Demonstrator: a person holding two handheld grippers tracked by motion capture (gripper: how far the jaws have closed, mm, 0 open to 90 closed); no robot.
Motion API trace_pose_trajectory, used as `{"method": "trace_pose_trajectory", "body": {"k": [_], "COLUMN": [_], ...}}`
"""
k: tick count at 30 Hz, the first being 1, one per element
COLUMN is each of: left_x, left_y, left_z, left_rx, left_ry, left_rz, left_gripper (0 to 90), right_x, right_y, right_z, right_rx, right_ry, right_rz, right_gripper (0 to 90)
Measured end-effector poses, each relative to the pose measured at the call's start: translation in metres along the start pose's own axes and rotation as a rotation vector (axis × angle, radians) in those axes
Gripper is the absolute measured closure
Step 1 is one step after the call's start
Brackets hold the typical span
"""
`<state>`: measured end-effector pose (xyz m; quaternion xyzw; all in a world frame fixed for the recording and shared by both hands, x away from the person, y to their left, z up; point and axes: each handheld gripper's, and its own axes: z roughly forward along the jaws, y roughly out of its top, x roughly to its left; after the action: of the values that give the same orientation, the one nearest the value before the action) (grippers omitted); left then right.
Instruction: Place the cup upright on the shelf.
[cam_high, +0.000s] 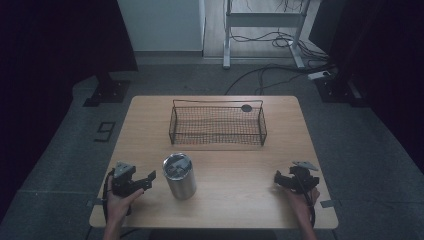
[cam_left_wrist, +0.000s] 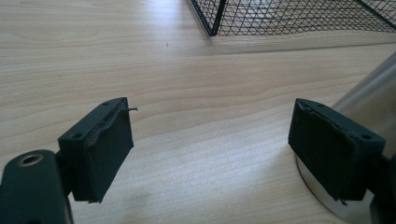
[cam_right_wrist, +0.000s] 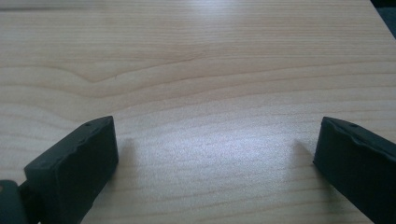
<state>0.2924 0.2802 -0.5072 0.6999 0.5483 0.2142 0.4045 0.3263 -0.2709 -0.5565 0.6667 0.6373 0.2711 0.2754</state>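
Steel tumbler (cam_high: 180, 176) stood upright near the table's (cam_high: 240, 170) front edge, at 3 o'clock of my left gripper (cam_high: 145, 181), apart from it. I judged it rigid, slick, moderately heavy; best gripped mid-wall. Left jaws were spread wide, right gripper (cam_high: 280, 179) too. Wire basket (cam_high: 218, 125) sat at 12 o'clock

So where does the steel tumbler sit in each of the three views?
High view: steel tumbler upright, front left of centre, beside the left gripper.
Left gripper view: its wall and base at the right edge, behind the right-hand jaw.
Right gripper view: bare tabletop ahead of the jaws.
Shared landmark: wire basket, whose corner tops the left gripper view.
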Motion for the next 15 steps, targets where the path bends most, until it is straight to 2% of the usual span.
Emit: {"method": "trace_pose_trajectory", "body": {"k": [5, 7, 15], "left_x": [0.0023, 0.0034, -0.0007], "left_y": [-0.0019, -0.0027, -0.0027], "left_z": [-0.0026, -0.0022, -0.0027], "left_rx": [0.001, -0.001, 0.005], "left_ry": [-0.001, -0.023, -0.016], "left_rz": [-0.013, -0.029, -0.001], "left_gripper": [12.6, 12.0, 11.2], "right_x": [-0.0019, -0.0024, -0.0036], "right_y": [0.0004, 0.0008, 0.0011], "right_z": [0.0006, 0.0009, 0.0013], "right_rx": [-0.001, 0.0, -0.001], "right_ry": [0.013, 0.015, 0.018], "right_rz": [-0.015, -0.015, -0.018], "right_gripper": [0.0, 0.0, 0.0]}}
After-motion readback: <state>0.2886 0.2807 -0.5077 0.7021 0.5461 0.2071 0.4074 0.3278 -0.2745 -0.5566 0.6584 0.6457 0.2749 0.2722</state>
